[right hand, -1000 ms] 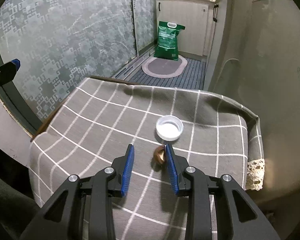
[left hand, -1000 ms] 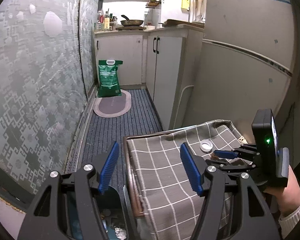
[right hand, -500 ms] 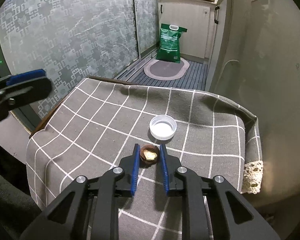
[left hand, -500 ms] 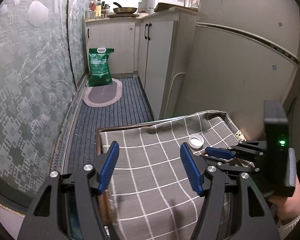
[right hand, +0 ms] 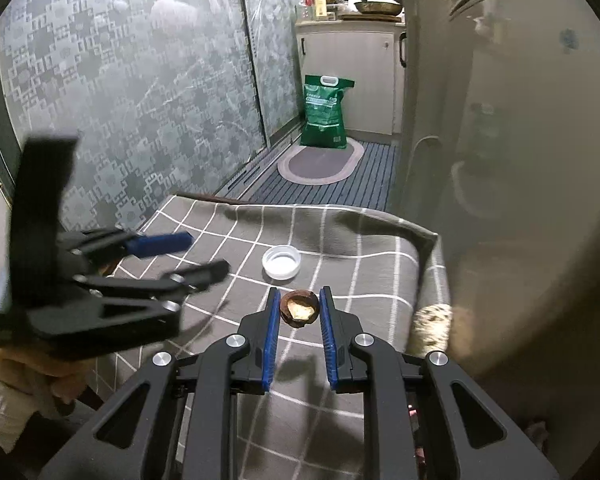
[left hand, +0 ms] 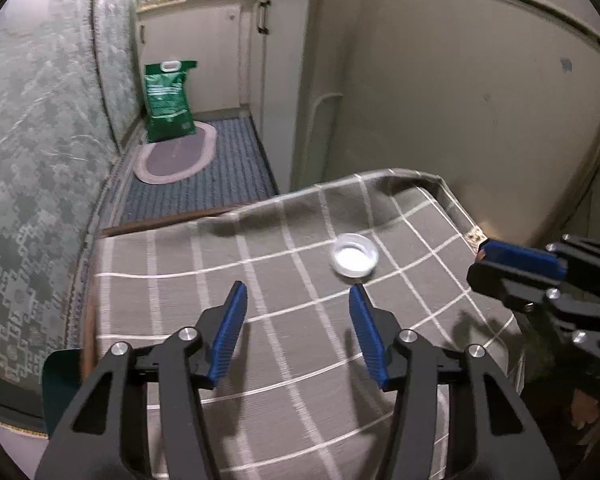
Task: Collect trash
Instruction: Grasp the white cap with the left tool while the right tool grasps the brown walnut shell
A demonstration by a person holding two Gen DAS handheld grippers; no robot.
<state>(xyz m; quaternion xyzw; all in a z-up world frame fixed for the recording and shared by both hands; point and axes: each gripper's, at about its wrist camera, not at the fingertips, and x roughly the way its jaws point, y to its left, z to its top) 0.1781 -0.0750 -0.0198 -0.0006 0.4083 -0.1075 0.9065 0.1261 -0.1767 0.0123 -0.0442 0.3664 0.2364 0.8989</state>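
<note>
A brown nut shell (right hand: 299, 308) is pinched between the blue pads of my right gripper (right hand: 299, 305), held just above the grey checked tablecloth (right hand: 340, 420). A white bottle cap (right hand: 281, 263) lies on the cloth a little beyond it; it also shows in the left wrist view (left hand: 354, 260). My left gripper (left hand: 298, 304) is open and empty over the cloth (left hand: 180, 300), with the cap ahead and to its right. The right gripper appears at the right edge of the left wrist view (left hand: 516, 264). The left gripper appears blurred at the left of the right wrist view (right hand: 172, 256).
A refrigerator (left hand: 480, 92) stands right behind the table. A patterned glass door (right hand: 120, 92) lines the left side. Beyond the table lie a striped floor mat, an oval rug (left hand: 176, 156) and a green bag (left hand: 168, 100) by white cabinets. A teal bin edge (left hand: 62, 384) shows low left.
My left gripper has swung right from beside the table to over the cloth. My right gripper closed on the nut shell and lifted it slightly.
</note>
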